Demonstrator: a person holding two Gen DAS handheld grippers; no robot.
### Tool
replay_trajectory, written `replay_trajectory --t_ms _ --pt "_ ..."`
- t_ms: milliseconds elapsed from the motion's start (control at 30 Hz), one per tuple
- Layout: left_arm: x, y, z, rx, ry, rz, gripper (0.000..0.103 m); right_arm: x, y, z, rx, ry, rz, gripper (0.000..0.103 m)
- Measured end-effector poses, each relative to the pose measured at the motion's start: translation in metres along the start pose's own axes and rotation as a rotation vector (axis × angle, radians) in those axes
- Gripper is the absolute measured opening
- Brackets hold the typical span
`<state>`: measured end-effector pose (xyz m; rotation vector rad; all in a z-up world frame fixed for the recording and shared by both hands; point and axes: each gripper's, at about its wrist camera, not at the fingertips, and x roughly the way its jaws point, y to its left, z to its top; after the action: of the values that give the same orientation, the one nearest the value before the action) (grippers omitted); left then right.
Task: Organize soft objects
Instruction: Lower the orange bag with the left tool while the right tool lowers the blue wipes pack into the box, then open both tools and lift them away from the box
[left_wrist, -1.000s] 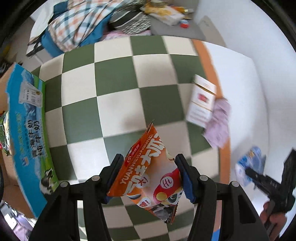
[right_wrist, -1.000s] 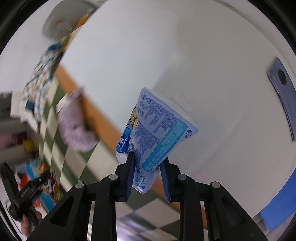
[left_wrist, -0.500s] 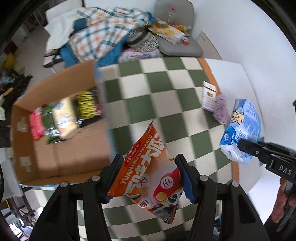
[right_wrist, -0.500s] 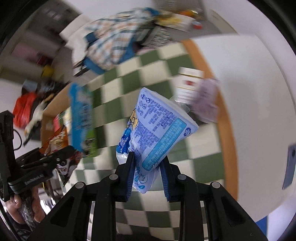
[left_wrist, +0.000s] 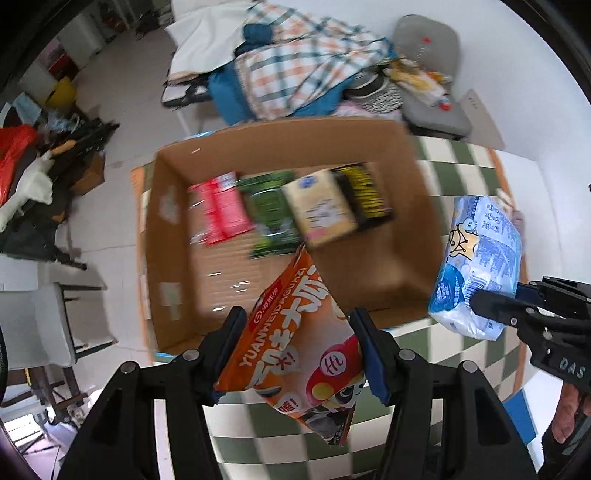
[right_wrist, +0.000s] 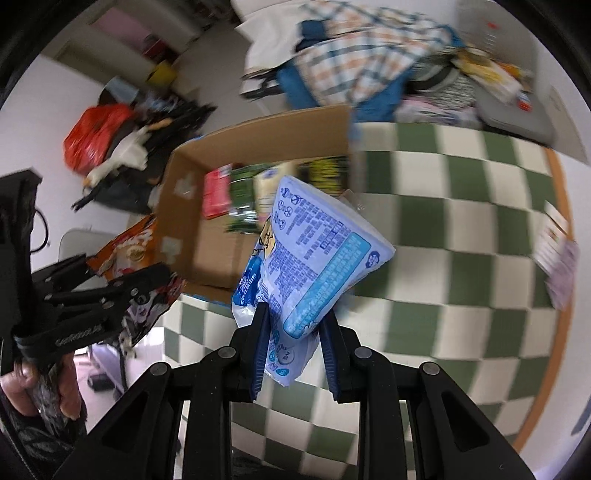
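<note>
My left gripper (left_wrist: 297, 347) is shut on an orange snack bag (left_wrist: 299, 343) and holds it in the air just before the near wall of an open cardboard box (left_wrist: 399, 173). My right gripper (right_wrist: 293, 345) is shut on a light blue soft pack (right_wrist: 310, 258), also in the air; it shows at the right of the left wrist view (left_wrist: 478, 266). The box (right_wrist: 258, 129) holds a red pack (left_wrist: 221, 210), a green pack (left_wrist: 269, 210), a yellow pack (left_wrist: 321, 206) and a black-and-yellow pack (left_wrist: 365, 192). The left gripper with the orange bag (right_wrist: 129, 251) shows left of the box.
The box stands on a green-and-white checkered cloth (right_wrist: 461, 229) with an orange border. A white carton and a pale purple item (right_wrist: 557, 251) lie at its right edge. A pile of plaid clothes (left_wrist: 306, 62) and a grey cushion (left_wrist: 432, 74) lie behind the box.
Both grippers have swung left, each keeping its pack. The box has come from the left edge to the middle of the left wrist view, and its contents now show.
</note>
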<state>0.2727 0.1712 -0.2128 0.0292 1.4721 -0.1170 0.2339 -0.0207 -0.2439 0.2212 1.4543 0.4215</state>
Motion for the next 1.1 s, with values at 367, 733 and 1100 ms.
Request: replay_trajectory --t_ms 367,733,1100 --pt "0.071 0.081 0.03 -0.029 0.171 -0.026 0.056 0.11 0.099 0.05 -0.166 0.184 0.005 0.028" --pt "0.113 0.107 0.034 -0.09 0.296 -0.079 0.058 0.17 0.107 0.057 -0.219 0.314 0.034 0.037" --pt "0.08 0.113 0.021 -0.175 0.17 -0.061 0.067 0.156 0.096 0.05 -0.191 0.253 -0.056 0.071"
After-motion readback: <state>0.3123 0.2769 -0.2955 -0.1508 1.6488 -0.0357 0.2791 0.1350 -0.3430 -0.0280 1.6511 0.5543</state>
